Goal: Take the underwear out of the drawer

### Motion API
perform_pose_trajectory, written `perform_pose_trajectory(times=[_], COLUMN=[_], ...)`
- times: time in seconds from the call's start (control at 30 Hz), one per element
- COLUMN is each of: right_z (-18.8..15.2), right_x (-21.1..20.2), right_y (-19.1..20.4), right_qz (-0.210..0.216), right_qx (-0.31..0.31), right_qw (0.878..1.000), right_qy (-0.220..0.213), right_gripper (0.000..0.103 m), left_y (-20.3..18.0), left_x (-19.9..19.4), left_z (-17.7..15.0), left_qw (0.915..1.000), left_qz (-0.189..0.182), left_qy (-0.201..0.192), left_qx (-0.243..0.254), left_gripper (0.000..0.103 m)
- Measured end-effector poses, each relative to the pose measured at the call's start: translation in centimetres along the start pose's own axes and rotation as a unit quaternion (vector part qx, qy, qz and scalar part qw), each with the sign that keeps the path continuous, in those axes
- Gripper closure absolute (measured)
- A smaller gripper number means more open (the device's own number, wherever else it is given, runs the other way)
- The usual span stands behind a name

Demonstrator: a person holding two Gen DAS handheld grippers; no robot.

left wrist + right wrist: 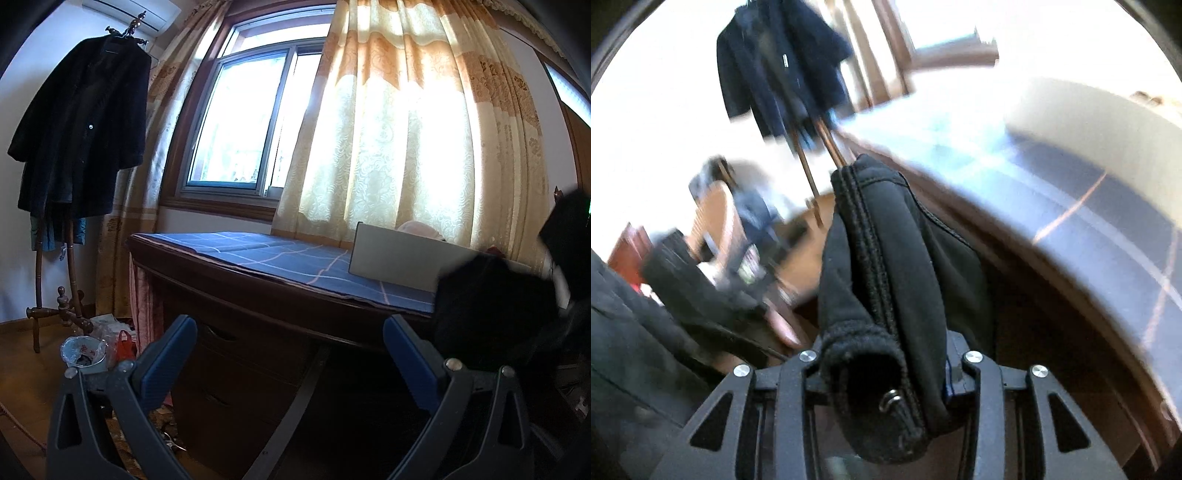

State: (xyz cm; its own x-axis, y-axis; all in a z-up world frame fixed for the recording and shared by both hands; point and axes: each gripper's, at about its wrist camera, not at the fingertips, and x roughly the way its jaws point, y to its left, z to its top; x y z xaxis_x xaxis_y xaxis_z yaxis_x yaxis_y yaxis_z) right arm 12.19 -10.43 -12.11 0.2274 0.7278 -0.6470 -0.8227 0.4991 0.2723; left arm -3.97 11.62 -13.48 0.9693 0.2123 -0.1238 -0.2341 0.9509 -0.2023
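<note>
My left claw stands spread wide in its own view, its two blue-padded fingers well apart with nothing between them, aimed at the front of a dark wooden desk. A blue checked cloth covers the desk top, and a white box sits on it toward the right. Behind the desk I see a bright window and a cream and orange curtain. Far left, a dark coat hangs on a wooden coat stand, with a small bin and a red bag on the floor near its foot. At the right edge, a blurred black mass hangs in front of the desk's near rim; I take it for the underwear under my other claw, but the blur hides the detail. In the right view, my right claw is pinching black underwear: the cloth is bunched between the fingers, which it hides, and it drapes forward and over the claw's frame, its stitched seam running up the middle. The garment is held in the air beside the desk's curved edge, with the blue cloth to the right and the white box at far right. The rest of this view is smeared; I can only make out the coat at the top.
</note>
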Motion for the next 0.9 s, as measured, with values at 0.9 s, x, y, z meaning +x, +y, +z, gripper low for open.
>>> perform_pose_trajectory(times=[0.9], right_z=[13.5], right_x=[-10.2], right_y=[-14.3], right_qz=[0.043], right_qx=[0.269], right_qw=[0.906], right_qy=[-0.324], right_gripper=[0.061], left_y=[-0.9], left_x=[0.2], left_z=[0.2], left_qw=[0.9994], left_qz=[0.003], left_qy=[0.005], left_qx=[0.034], left_gripper=[0.000])
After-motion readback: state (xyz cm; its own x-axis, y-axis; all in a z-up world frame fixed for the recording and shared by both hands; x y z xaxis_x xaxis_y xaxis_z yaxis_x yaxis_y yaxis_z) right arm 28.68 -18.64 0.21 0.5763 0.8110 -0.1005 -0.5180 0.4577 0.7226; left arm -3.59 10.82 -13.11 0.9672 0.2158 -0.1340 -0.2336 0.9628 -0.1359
